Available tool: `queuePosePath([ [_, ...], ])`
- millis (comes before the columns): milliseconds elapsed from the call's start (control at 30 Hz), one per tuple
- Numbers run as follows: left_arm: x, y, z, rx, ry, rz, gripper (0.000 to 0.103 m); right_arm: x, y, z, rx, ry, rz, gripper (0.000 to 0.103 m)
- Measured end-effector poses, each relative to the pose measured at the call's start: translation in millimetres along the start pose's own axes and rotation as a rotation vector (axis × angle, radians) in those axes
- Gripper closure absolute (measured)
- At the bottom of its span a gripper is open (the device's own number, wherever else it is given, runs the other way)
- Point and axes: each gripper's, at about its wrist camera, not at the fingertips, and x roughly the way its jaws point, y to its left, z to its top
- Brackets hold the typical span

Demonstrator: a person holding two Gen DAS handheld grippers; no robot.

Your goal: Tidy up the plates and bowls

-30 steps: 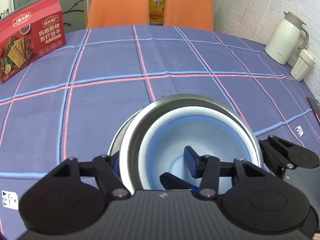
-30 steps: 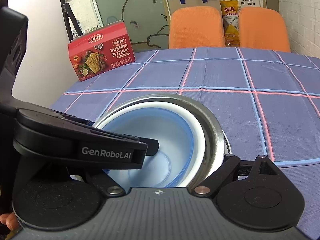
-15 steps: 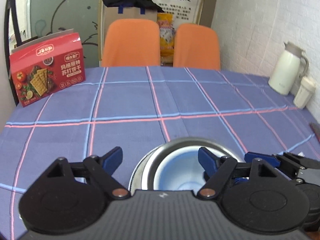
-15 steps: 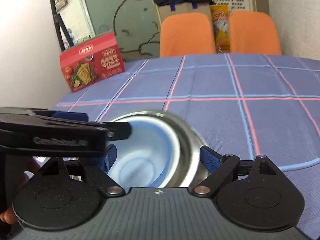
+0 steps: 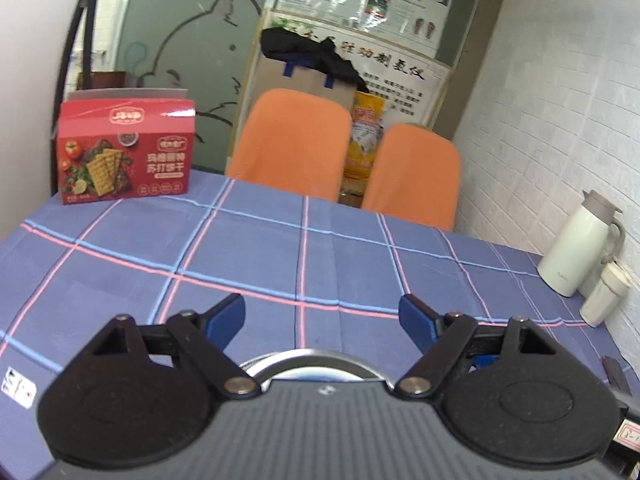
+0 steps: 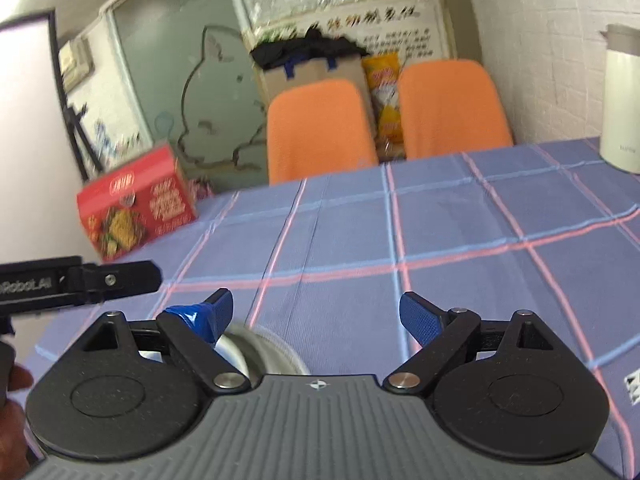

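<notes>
The nested bowls sit on the table just below both grippers. In the left wrist view only the far rim of the steel bowl (image 5: 316, 362) shows under the left gripper (image 5: 320, 308), whose jaws are opening with nothing between them. In the right wrist view the steel bowl (image 6: 276, 350) and the white bowl (image 6: 228, 350) inside it peek out at the lower left. The right gripper (image 6: 316, 304) hangs above and right of them, jaws wide and opening, with only tablecloth between them. One arm of the left gripper (image 6: 120, 278) reaches in from the left. The blue bowl is hidden.
The table wears a blue checked cloth (image 5: 320, 248). A red cracker box (image 5: 124, 152) stands at its far left. A white jug (image 5: 576, 244) and a small cup (image 5: 604, 296) stand by the right wall. Two orange chairs (image 5: 292, 144) are behind the table.
The left gripper's jaws opened off the bowl wall. Both grippers rose and tipped upward, so the bowl stack slid to the bottom of each view.
</notes>
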Motion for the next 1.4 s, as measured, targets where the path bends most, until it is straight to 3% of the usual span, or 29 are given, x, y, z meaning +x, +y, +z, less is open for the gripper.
queuePosePath([
  [67, 1.0, -7.2, -11.2, 0.052, 0.036, 0.007, 0.022, -3.9, -7.9, -2.8, 0.038, -0.031, -0.032, 0.025],
  [233, -5.4, -13.4, -35.8, 0.075, 0.070, 0.030, 0.022, -14.5, -17.7, -26.5, 0.062, 0.030, -0.040, 0.025],
  [667, -78.2, -15.3, -100.8, 0.162, -0.020, 0.087, 0.022, -74.2, -12.8, -69.8, 0.019, -0.011, -0.095, 0.024],
  [967, -103.3, -13.8, -154.1, 0.247, 0.035, 0.066, 0.022, -105.9, -17.2, -118.0, -0.010, 0.063, -0.172, 0.024],
  [1233, -129.8, -10.6, -167.4, 0.259, 0.016, 0.009, 0.022, -129.1, -5.6, -134.0, -0.036, 0.042, -0.161, 0.024],
  [1400, -142.3, -8.2, -169.7, 0.265, -0.033, 0.054, 0.022, -139.4, 2.7, -137.1, -0.067, 0.012, -0.164, 0.024],
])
